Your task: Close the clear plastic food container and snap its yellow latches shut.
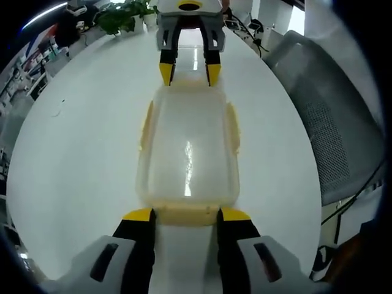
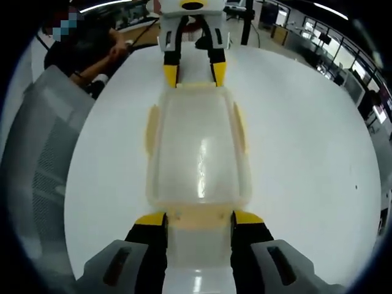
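Two grippers face each other across the container [image 1: 187, 153], which lies lengthwise in the middle of a white table [image 1: 79, 153] with its lid seated on top. The left gripper [image 1: 185, 215] has its jaws spread, tips on either side of the yellow latch [image 1: 185, 214] at the near end. In the right gripper view the right gripper [image 2: 199, 219] is spread the same way around the latch [image 2: 199, 218] at the opposite end. My reading is that both end latches are the step in hand. To do it well, press each flap down and inward squarely, both ends together so the box cannot slide, then check the long-side latches [image 1: 232, 125], which look flush but are hard to judge. Through the cloudy plastic nothing can be made out inside. A grey mesh chair [image 1: 331, 116] stands beside the table.
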